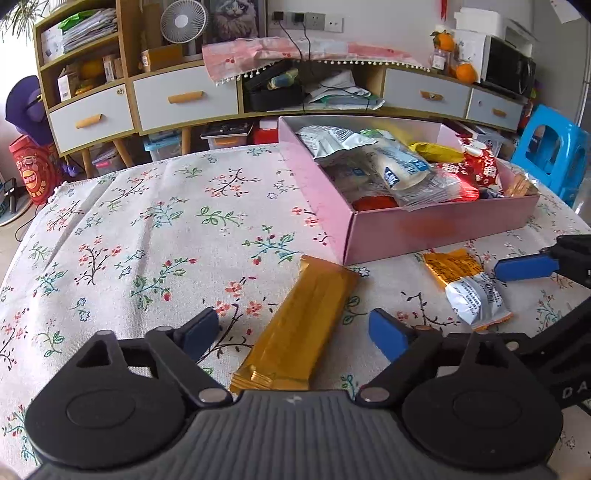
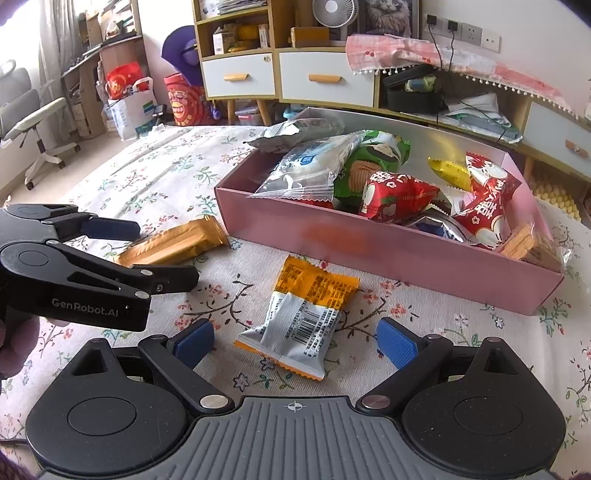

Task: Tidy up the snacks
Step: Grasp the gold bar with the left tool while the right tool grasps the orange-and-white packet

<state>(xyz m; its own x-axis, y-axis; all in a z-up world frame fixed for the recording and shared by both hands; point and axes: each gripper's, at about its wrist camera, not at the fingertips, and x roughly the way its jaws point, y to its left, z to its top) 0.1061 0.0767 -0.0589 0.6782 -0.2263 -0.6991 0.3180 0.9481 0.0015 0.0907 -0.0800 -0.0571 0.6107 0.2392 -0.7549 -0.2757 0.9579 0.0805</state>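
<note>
Right under my left tongs (image 1: pixel 291 332) lies a long gold snack bar (image 1: pixel 295 332) on the flowery tablecloth (image 1: pixel 147 221). Its blue pads (image 1: pixel 388 332) stand wide on both sides of the bar — they do not touch it, so I hold nothing there.

My right tongs (image 2: pixel 295 343) are wide open too. Between their blue pads sits an orange and silver snack pack (image 2: pixel 306 317), flat on the cloth, with a gap on each side.

Past both snacks is the pink box (image 2: pixel 388 251). It is full of snacks — a red bag (image 2: pixel 399 199), a green bag (image 2: pixel 369 162), a clear bag (image 2: pixel 306 170) and a yellow one (image 2: pixel 450 171). The gold bar has one end just beside the box's near corner. The orange pack lies near the box's front wall, not touching it.

Behind the table I see a shelf with white drawers (image 1: pixel 184 98) and a small fan (image 1: pixel 183 21).
</note>
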